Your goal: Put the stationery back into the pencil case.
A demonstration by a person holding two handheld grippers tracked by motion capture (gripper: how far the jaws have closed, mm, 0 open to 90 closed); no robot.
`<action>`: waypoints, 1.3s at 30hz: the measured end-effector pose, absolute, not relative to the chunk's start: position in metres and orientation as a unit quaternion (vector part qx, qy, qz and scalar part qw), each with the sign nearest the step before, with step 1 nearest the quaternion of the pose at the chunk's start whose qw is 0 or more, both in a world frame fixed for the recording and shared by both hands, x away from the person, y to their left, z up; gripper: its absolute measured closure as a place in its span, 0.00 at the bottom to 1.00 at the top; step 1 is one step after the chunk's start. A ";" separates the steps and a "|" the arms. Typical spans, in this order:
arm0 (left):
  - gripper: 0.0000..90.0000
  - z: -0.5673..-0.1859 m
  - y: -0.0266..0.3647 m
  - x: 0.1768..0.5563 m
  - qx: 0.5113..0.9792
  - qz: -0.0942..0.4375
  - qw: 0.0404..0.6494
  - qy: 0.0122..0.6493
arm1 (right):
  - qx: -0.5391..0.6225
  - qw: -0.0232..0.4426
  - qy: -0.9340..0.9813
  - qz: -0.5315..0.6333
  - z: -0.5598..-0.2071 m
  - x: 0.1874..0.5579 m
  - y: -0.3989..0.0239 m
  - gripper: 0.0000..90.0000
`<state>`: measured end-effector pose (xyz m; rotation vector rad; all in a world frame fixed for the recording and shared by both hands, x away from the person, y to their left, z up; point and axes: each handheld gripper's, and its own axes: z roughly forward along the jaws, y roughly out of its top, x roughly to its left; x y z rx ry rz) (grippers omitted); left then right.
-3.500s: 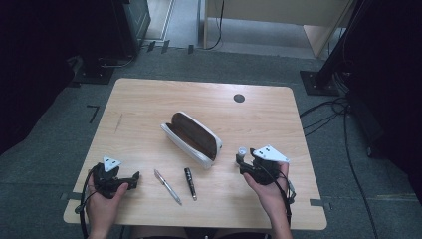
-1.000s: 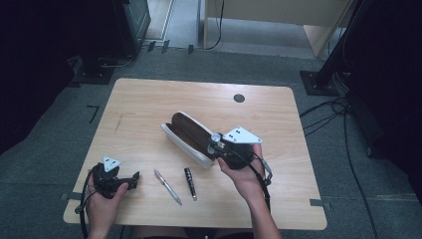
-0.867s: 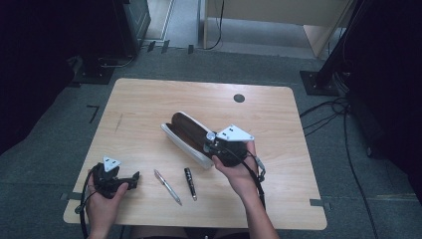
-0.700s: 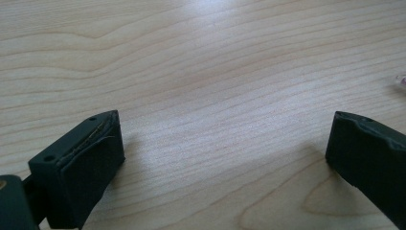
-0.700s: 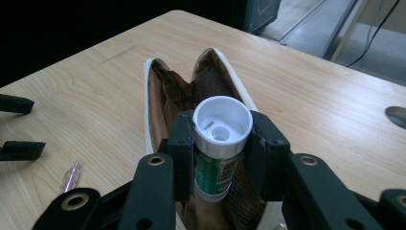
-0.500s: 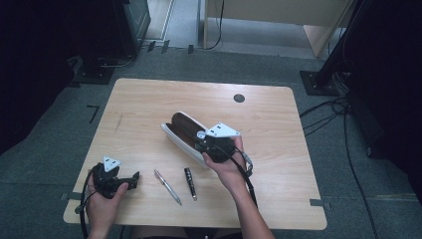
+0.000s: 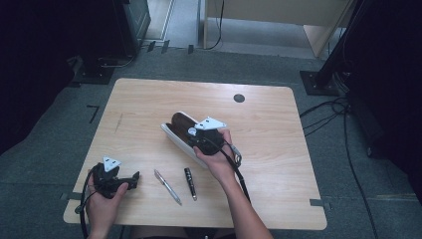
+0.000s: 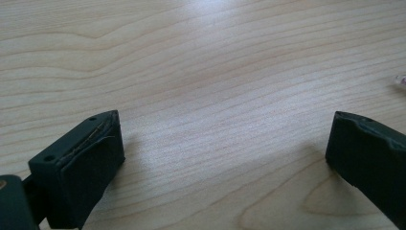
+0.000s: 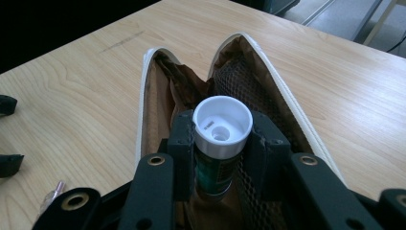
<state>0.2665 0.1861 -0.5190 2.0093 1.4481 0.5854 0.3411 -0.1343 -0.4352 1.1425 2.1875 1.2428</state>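
An open white pencil case (image 7: 174, 135) with a brown lining lies in the middle of the wooden table (image 7: 268, 149). My right gripper (image 7: 195, 136) hangs over its open mouth, shut on a green tube with a white cap (image 7: 191, 131). In the right gripper view the tube (image 9: 221, 117) stands upright between the jaws of the right gripper (image 9: 222, 128), just above the case's lining (image 9: 158, 100). My left gripper (image 7: 130, 180) rests at the front left. In its own view the left gripper (image 8: 225, 148) stands open over bare wood.
A silver pen (image 7: 167, 187) and a black pen (image 7: 190, 183) lie near the front edge between the two hands. A dark round grommet (image 7: 239, 98) sits at the back of the table. Black stands and cables ring the table on the floor.
My right gripper has carried the tube leftward and down, from beside the case to over its open mouth. The left gripper has stayed put.
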 end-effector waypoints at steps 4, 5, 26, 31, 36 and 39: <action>0.00 -0.519 0.186 0.266 0.755 0.220 0.293 0.544 | 0.406 0.181 0.783 0.435 -0.440 0.349 -0.132 0.74; 0.00 -0.519 0.186 0.266 0.755 0.220 0.294 0.544 | 0.406 0.174 0.787 0.432 -0.444 0.351 -0.131 0.74; 0.00 -0.519 0.186 0.266 0.754 0.220 0.294 0.544 | 0.411 0.129 0.800 0.417 -0.454 0.356 -0.143 0.73; 0.00 -0.519 0.186 0.266 0.754 0.220 0.294 0.544 | 0.412 0.117 0.803 0.414 -0.453 0.353 -0.149 0.72; 0.00 -0.519 0.186 0.266 0.754 0.220 0.294 0.544 | 0.412 0.117 0.809 0.404 -0.454 0.349 -0.157 0.72; 0.00 -0.519 0.186 0.266 0.754 0.220 0.295 0.545 | 0.409 0.118 0.810 0.403 -0.456 0.346 -0.162 0.73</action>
